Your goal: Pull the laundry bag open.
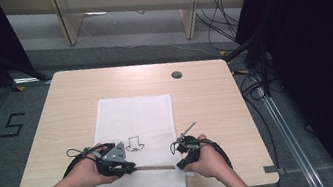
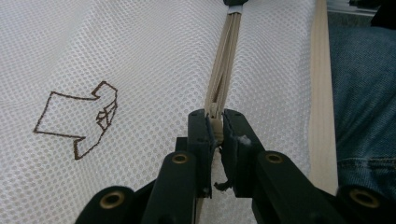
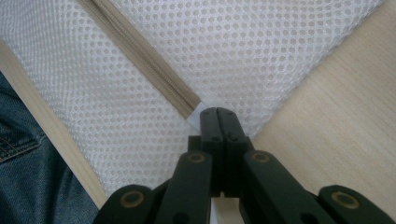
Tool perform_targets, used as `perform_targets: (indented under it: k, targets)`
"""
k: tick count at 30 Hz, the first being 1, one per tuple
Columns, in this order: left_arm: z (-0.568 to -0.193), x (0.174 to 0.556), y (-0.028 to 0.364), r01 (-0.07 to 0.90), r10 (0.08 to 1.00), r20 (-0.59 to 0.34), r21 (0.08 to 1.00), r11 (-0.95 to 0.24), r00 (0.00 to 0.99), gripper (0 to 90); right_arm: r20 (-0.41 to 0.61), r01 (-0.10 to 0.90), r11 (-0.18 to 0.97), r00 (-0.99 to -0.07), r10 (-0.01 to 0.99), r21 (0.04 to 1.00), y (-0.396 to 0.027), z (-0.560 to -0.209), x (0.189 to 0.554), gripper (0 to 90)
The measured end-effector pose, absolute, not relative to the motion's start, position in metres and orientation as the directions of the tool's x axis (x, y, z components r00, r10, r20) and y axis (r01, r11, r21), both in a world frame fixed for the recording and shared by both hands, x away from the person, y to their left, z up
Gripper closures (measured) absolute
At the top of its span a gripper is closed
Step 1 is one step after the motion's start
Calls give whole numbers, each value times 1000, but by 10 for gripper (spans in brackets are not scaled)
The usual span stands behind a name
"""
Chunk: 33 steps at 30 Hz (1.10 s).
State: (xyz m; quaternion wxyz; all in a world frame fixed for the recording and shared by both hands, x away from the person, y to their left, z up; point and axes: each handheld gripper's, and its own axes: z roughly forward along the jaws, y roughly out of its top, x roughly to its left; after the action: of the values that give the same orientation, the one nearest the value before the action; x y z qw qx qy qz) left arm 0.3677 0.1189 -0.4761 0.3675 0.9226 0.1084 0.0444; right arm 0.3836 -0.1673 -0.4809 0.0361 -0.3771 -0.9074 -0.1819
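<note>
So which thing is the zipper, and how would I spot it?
Look at the wooden table, then the white mesh laundry bag on it. Along the bag's near edge runs a beige zipper, the only tan stripe on white netting.

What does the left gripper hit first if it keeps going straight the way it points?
Probably the right gripper. The left gripper is clamped on the zipper pull of the mesh bag, pointing along the beige zipper, whose far end the right one pinches. Depth is hard to judge.
</note>
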Motion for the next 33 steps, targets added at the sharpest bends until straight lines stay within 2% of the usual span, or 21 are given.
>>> perform_targets:
  k: [33]
  targets:
    - [-476, 368, 130, 177, 242, 0, 687, -705, 970, 817, 208, 702, 646, -709, 674, 299, -167, -481, 384, 900]
